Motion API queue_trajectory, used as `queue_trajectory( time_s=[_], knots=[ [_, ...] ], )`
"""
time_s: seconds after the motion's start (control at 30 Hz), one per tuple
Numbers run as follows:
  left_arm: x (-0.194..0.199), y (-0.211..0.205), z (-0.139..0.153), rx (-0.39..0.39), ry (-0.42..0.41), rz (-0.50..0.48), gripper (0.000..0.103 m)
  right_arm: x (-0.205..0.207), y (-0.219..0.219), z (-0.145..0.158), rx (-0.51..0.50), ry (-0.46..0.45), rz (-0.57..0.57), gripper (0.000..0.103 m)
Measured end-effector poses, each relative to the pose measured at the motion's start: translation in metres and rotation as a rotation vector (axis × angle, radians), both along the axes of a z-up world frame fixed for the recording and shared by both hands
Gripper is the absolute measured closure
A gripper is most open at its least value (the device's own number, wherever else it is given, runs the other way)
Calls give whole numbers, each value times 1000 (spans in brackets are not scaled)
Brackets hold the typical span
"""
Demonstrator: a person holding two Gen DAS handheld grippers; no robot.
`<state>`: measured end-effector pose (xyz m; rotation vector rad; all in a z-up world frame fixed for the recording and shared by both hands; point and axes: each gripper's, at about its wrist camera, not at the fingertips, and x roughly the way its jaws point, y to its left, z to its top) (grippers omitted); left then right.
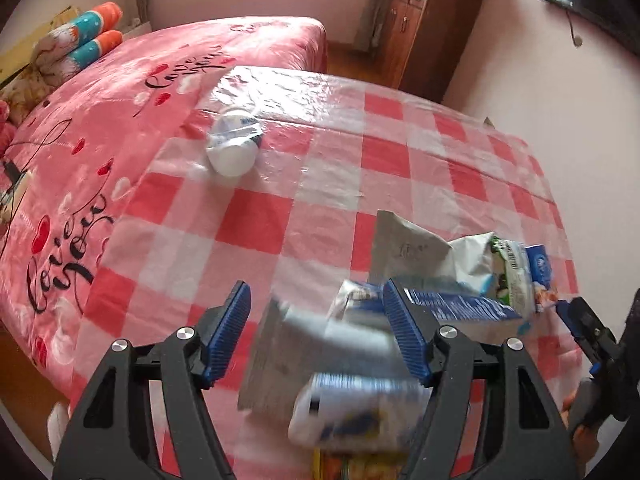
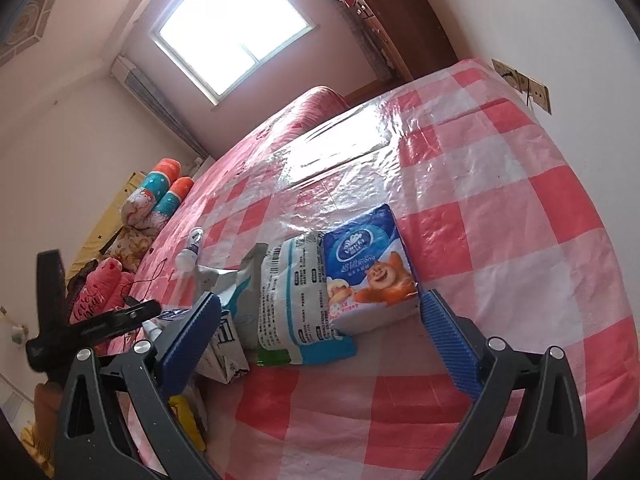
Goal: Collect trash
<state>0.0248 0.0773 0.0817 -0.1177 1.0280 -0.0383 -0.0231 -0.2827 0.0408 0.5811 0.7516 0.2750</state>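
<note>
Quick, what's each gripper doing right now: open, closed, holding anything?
Left gripper: open; a blurred packet sits between the jaws, one pad clear of it.
Right gripper: wide open, empty; tissue pack ahead on the table.

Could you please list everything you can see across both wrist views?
red and white checked plastic tablecloth: one, covering the table
white plastic bottle: one, lying on its side near the table's bed-side edge
blue tissue pack with a cartoon bear: one, in the trash pile
white and teal printed bag: one, against the tissue pack
grey foil pouch: one, in the pile
blurred white and blue packet: one, between the left fingers
pink printed bedspread: one, beside the table
orange and teal rolled pillows: two, on the bed
brown wooden cabinet: one, far wall
window: one, bright
left gripper: black and blue, jaws apart
right gripper: black and blue, wide open before the pile
</note>
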Motion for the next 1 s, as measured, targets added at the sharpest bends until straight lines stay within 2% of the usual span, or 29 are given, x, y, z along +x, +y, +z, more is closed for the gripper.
queue_trajectory(
  time_s=[0.13,0.17,0.2,0.27,0.37,0.5,0.63,0.8,1.0],
  knots=[
    [-26,16,12,-123,-16,78,32,-4,4,5,-11,-28,17,4],
    [-35,22,14,-174,-18,104,30,-5,5,6,-15,-34,20,4],
    [-42,24,11,-207,-13,126,26,-6,6,8,-18,-43,23,4],
    [-52,31,3,-287,14,176,26,-8,7,12,-17,-60,32,4],
    [-70,39,-15,-464,63,251,26,-11,10,16,-18,-85,45,4],
    [-74,31,-34,-581,103,274,26,-16,20,23,-27,-130,102,4],
    [-67,18,-47,-593,113,287,26,-23,34,27,-48,-165,166,4],
    [-54,7,-46,-559,88,297,25,-30,55,29,-101,-186,265,4],
    [-45,-5,-38,-445,57,284,22,-29,82,19,-113,-132,388,4]
  ],
)
